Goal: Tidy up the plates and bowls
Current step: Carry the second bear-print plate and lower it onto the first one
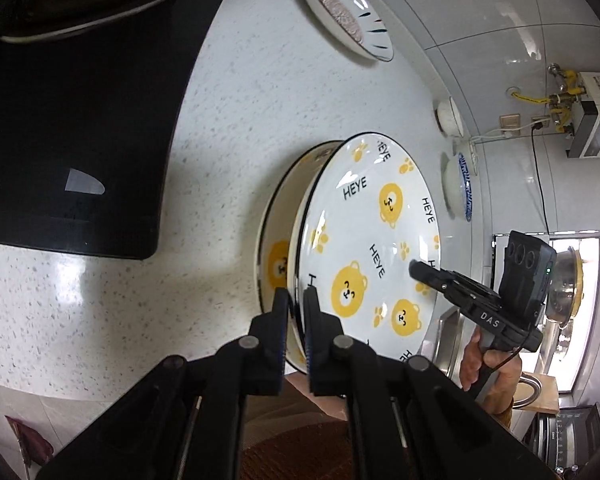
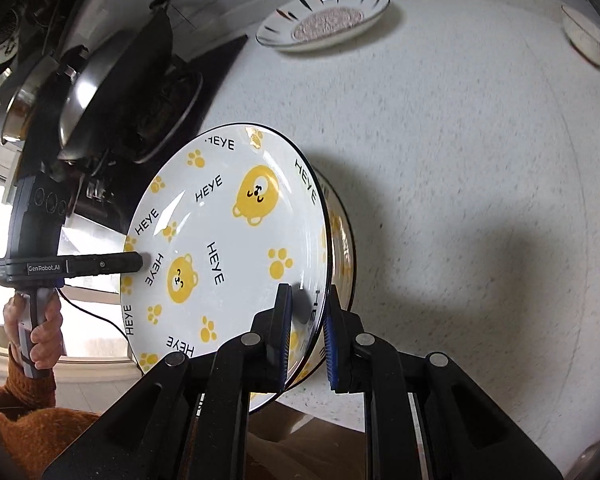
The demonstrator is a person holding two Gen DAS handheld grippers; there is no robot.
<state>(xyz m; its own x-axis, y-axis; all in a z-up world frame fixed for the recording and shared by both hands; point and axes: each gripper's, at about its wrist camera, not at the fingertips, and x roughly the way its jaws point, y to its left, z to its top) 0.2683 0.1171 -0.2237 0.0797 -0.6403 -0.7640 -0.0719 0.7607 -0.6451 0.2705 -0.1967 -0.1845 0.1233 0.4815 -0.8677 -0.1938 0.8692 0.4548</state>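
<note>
Bear-print plate [image 1: 364,240] — tilted above matching bear-print bowl [image 1: 276,248] on the worktop [image 1: 228,120]. Left gripper [image 1: 296,320] fingers clamped on its rim at 6 o'clock; right gripper [image 2: 306,320] fingers straddle the opposite rim — grip uncertain.

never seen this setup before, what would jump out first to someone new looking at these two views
The bear plate, white with yellow bears and HEYE lettering, fills the middle of both views, held on edge by the left gripper and the right gripper at opposite rims. Close behind it sits a matching bear bowl on the speckled counter. A striped plate lies further back, near the wall.
</note>
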